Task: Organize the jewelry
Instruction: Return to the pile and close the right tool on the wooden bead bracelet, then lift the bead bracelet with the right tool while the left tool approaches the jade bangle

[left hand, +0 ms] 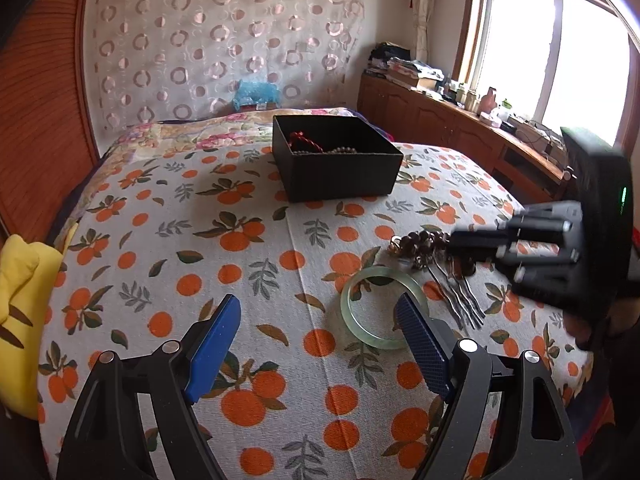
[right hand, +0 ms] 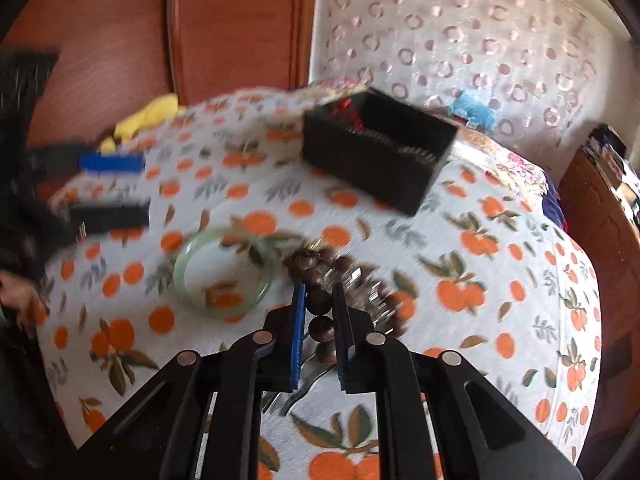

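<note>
A black open box (left hand: 340, 158) stands on the orange-print bedspread and holds red beads and a dark bead string; it also shows in the right wrist view (right hand: 376, 152). A pale green bangle (left hand: 380, 306) lies near my left gripper (left hand: 320, 320), which is open and empty above the cloth. My right gripper (right hand: 319, 300) is shut on a brown bead bracelet (right hand: 320, 300), which also shows in the left wrist view (left hand: 420, 244). Metal hairpins (left hand: 460, 296) lie beside the beads. The bangle (right hand: 224, 268) lies left of the right gripper.
A yellow cloth (left hand: 20, 308) lies at the bed's left edge. A wooden headboard (left hand: 40, 100) and a patterned wall hanging (left hand: 220, 40) are behind. A wooden cabinet (left hand: 460, 128) with clutter runs under the window at the right.
</note>
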A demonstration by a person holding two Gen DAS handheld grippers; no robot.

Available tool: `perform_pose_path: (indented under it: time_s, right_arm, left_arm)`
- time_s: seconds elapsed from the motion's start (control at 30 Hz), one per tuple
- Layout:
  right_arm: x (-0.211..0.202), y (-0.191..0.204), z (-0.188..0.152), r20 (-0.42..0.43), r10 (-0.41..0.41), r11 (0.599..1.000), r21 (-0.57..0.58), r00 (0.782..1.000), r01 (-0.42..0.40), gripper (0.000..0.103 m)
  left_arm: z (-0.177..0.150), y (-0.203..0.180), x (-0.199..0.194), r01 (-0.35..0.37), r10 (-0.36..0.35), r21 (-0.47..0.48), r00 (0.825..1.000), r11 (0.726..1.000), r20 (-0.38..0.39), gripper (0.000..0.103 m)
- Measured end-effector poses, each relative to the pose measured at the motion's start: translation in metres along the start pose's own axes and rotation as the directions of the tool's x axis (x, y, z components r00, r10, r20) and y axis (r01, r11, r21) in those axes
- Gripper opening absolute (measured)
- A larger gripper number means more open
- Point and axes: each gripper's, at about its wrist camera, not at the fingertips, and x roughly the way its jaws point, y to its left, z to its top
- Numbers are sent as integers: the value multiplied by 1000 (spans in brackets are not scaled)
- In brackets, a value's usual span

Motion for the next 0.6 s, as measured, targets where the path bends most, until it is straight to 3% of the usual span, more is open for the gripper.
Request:
perform_pose_path:
  time_s: [0.3, 0.57, 0.6]
  right_arm:
    - [-30, -28, 27, 98, -45, 998, 42, 994, 41, 15]
    - [-42, -42, 30, 142, -81, 995, 70, 986, 72, 15]
    - [-43, -44, 29, 143, -81, 995, 75, 986, 71, 15]
  left_arm:
    - [2, -11, 16, 28, -27, 16, 999, 999, -45, 77]
    - [1, -23, 31, 45, -41, 47, 995, 998, -87, 79]
    - [1, -25, 33, 47, -42, 52, 995, 998, -93, 83]
